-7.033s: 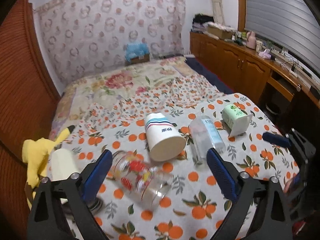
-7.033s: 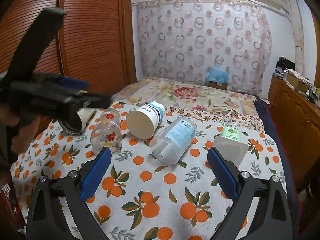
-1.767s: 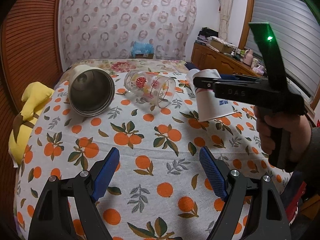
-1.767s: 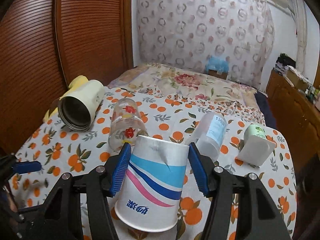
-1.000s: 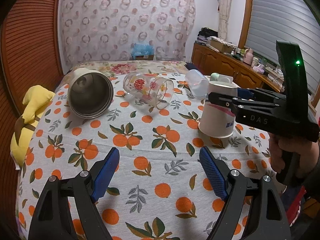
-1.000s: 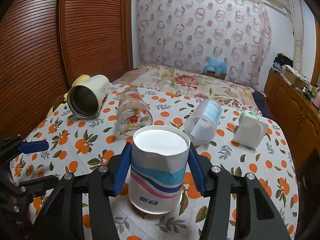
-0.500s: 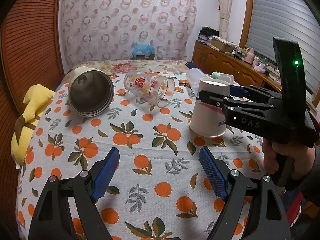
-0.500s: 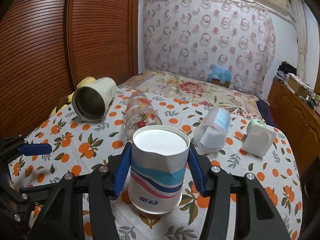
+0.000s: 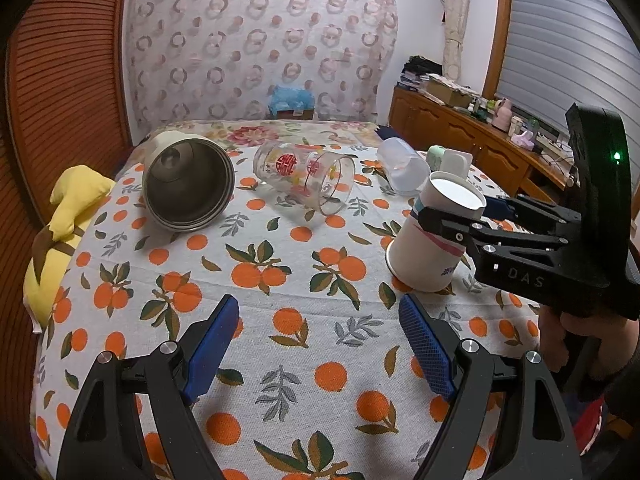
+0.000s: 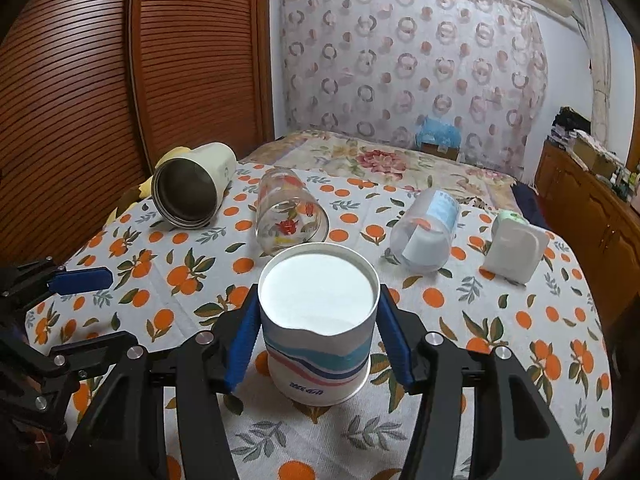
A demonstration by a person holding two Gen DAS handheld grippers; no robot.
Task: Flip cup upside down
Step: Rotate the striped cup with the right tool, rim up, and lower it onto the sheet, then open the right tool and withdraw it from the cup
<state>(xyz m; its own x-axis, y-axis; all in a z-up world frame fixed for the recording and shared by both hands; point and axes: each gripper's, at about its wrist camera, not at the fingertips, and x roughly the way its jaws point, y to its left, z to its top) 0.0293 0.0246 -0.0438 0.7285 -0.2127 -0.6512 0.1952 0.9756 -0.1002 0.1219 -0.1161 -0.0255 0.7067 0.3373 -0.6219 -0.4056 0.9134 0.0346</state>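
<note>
We see the bench (image 10: 520,320) under its orange-print cloth, and on it a metal-lined mug (image 10: 192,196), a printed glass (image 10: 288,216) and a clear plastic cup (image 10: 428,232), all lying on their sides. The paper cup (image 10: 320,332) stands mouth-down near the front edge. Our right tongs (image 10: 318,336) pinch its upper wall; our left tongs (image 9: 316,344) gape wide over bare cloth.

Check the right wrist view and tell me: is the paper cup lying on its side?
No, the paper cup stands upside down, flat base up, between the right gripper fingers.
</note>
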